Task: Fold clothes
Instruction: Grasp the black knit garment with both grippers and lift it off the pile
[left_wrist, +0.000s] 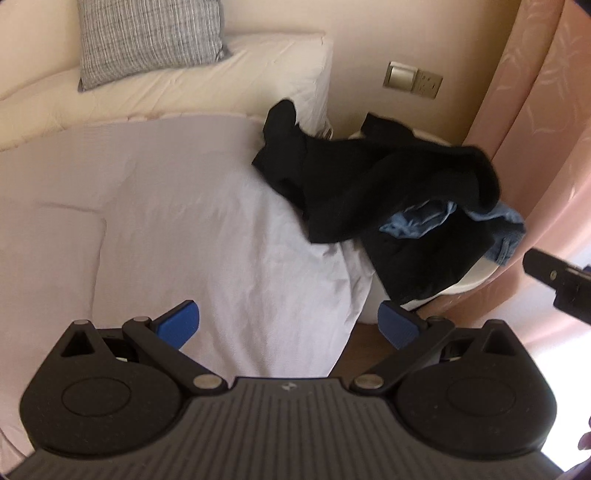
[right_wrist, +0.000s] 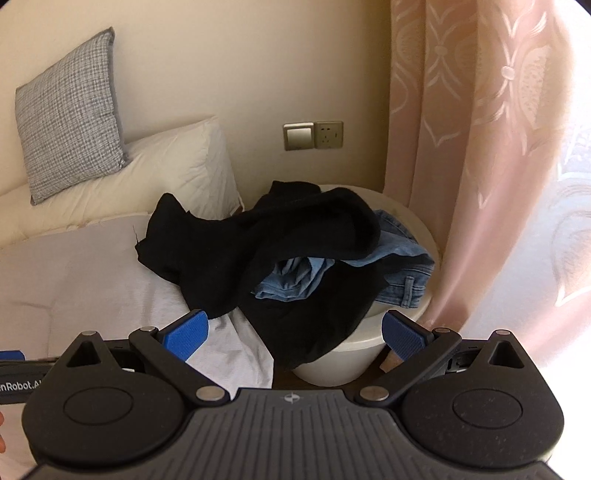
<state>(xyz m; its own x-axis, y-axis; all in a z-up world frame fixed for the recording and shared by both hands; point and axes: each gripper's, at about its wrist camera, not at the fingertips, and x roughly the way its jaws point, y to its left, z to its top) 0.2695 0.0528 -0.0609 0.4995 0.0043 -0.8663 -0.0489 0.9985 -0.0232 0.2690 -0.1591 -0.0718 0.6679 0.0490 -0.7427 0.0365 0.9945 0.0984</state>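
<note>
A crumpled black garment (left_wrist: 351, 177) lies half on the bed corner and half over a round white stool (left_wrist: 469, 284). Blue jeans (left_wrist: 443, 218) lie bunched under it on the stool. In the right wrist view the black garment (right_wrist: 266, 243) and the jeans (right_wrist: 402, 273) sit on the stool (right_wrist: 354, 354) just ahead. My left gripper (left_wrist: 288, 326) is open and empty above the bed's edge, short of the clothes. My right gripper (right_wrist: 295, 334) is open and empty, just in front of the garment's hanging edge.
The bed has a pale lilac sheet (left_wrist: 166, 221), a white pillow (left_wrist: 221, 81) and a grey cushion (left_wrist: 147, 37). A pink curtain (right_wrist: 480, 166) hangs at the right. A wall switch and socket (right_wrist: 314, 134) are behind the stool.
</note>
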